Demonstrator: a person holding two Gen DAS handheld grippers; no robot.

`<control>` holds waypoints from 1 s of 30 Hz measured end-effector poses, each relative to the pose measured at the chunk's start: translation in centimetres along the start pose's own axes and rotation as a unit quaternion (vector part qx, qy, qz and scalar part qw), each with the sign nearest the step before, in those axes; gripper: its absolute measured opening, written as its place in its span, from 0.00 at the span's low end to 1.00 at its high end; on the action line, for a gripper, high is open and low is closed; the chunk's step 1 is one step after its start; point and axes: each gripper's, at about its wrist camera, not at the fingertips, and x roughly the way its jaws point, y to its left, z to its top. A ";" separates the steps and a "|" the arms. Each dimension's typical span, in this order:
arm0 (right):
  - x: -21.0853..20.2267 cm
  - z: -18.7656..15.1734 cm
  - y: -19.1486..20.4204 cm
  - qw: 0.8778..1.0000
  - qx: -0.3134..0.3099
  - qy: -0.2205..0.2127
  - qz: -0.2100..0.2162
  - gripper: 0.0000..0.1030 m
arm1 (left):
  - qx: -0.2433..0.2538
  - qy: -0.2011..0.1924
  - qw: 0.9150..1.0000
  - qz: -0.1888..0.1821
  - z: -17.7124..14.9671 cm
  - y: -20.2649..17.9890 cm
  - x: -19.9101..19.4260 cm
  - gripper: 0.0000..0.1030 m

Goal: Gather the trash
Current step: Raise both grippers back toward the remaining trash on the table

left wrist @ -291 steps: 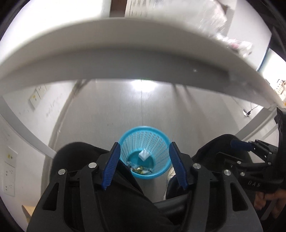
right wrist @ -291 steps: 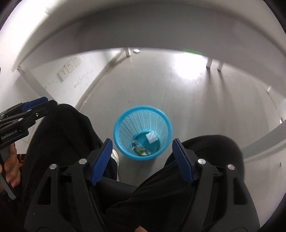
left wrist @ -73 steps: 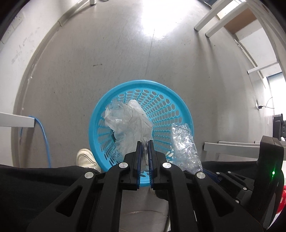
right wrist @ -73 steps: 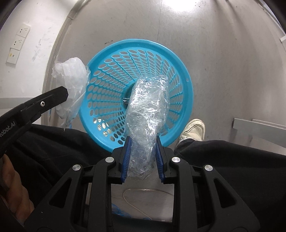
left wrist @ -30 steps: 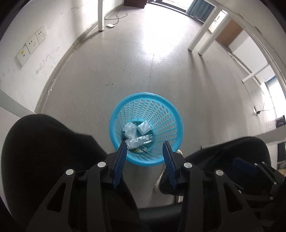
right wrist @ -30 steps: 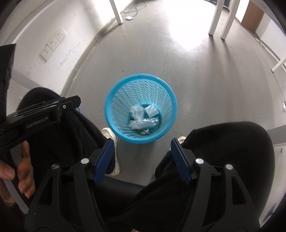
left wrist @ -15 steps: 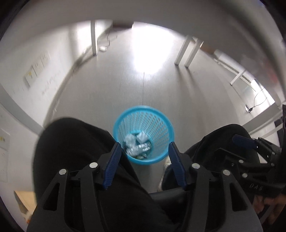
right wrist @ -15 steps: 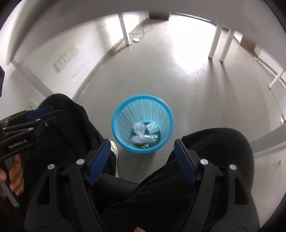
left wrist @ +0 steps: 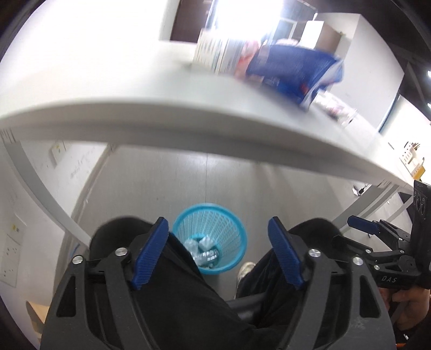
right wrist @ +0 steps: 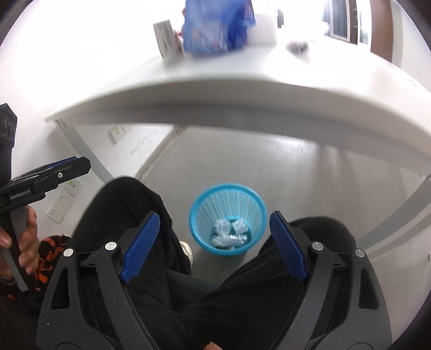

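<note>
I've got both claws up near the desk edge, looking down past it. Left gripper (left wrist: 218,231) is spread wide and its jaws are opening further, nothing between the blue pads, just air w/ the basket far below. Right gripper (right wrist: 214,224) is the same: jaws wide apart and opening, empty. The blue basket (left wrist: 237,228) sits on the grey floor under the white desk (left wrist: 188,129), between the person's black-trousered knees; a white shoe (left wrist: 243,270) shows just beside it. Trash is down in the basket bottom: crumpled clear plastic (right wrist: 222,228), a flattened clear wrapper (right wrist: 229,240) lying across, and a small white piece (right wrist: 240,225) next to them. From the right cam I see the left gripper's side at far left w/ a hand (right wrist: 25,242) round its handle. On the desktop, blurred: a blue bag (right wrist: 215,24) and a white box (right wrist: 165,37) beside it; can't make out more up there.
</note>
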 end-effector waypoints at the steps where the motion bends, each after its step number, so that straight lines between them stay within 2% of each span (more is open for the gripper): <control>1: -0.7 0.4 0.3 1.000 -0.003 -0.010 0.003 0.81 | 0.016 -0.017 1.000 0.012 0.2 -0.5 -0.6 0.78; 3: -1.9 1.0 0.9 0.999 -0.022 -0.032 0.006 0.83 | 0.051 -0.054 0.996 0.039 0.6 -1.7 -1.8 0.82; 5: -2.8 1.7 1.6 0.998 -0.043 -0.050 0.003 0.85 | 0.068 -0.079 0.993 0.048 1.2 -2.0 -2.7 0.85; 11: -4.9 4.9 2.0 0.994 -0.044 -0.096 0.018 0.92 | 0.065 -0.114 0.990 0.049 4.8 -1.9 -4.0 0.91; 14: -5.7 6.8 1.9 0.992 -0.037 -0.118 0.018 0.92 | 0.057 -0.135 0.988 0.046 6.8 -1.9 -4.4 0.94; 23: -5.5 12.5 1.0 0.990 -0.009 -0.144 0.004 0.92 | 0.048 -0.161 0.985 0.041 12.2 -2.0 -4.3 0.94; 30: -3.3 15.4 0.1 0.991 0.016 -0.136 0.003 0.92 | 0.025 -0.151 0.988 0.027 15.3 -1.6 -2.7 0.94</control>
